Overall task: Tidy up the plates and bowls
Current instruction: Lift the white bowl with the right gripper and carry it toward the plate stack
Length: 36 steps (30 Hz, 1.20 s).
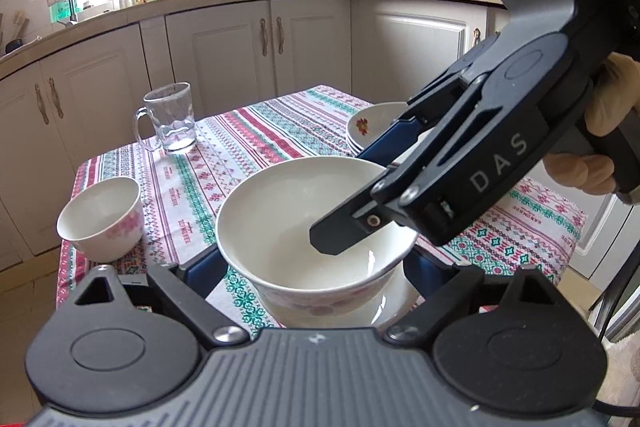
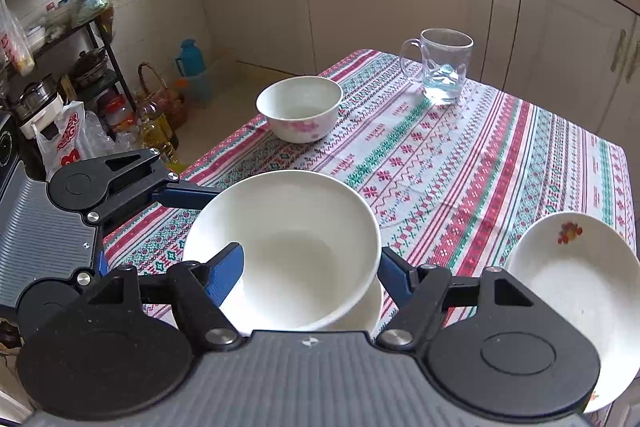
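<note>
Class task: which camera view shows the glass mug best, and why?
The left wrist view: the glass mug stands nearer, handle and base clear. The right wrist view shows the mug too, only farther away across the table.

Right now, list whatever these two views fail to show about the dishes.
White dish under the big bowl: both views, the bowl covers all but an edge; plate or bowl unclear.
Flowered plates: right gripper covers them in the left wrist view, its body cuts them in the right; count unclear.
Left gripper: left wrist view, bowl hides the jaws' tips; contact unclear.
</note>
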### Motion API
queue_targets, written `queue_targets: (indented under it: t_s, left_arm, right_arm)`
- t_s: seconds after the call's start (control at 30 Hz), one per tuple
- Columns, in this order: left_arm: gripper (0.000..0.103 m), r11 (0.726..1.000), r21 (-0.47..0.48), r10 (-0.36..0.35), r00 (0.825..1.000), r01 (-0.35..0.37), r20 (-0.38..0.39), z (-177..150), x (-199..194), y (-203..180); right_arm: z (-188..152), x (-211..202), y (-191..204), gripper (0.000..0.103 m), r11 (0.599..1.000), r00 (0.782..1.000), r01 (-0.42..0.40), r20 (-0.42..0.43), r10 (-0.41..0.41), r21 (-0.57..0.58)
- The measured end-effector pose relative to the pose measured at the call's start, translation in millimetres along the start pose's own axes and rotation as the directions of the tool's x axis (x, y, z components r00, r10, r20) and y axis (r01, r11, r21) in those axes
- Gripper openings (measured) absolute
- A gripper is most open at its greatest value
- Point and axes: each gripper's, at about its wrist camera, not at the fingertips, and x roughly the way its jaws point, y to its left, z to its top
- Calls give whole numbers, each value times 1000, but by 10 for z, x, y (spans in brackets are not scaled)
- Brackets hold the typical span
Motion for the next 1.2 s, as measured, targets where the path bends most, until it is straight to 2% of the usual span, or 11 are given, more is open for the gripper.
queue_targets:
  t_s: [0.53, 1.2]
  left_arm:
    - [94, 998, -32, -50, 998, 48, -49, -3, 107, 38]
    - [94, 995, -57, -83, 994, 80, -67, -35, 138, 55]
  right_arm:
    - [-84, 44, -44, 79, 1000, 1000, -6, -19, 6, 20]
    - [-135, 103, -71, 79, 1000, 1000, -3, -25, 4, 28]
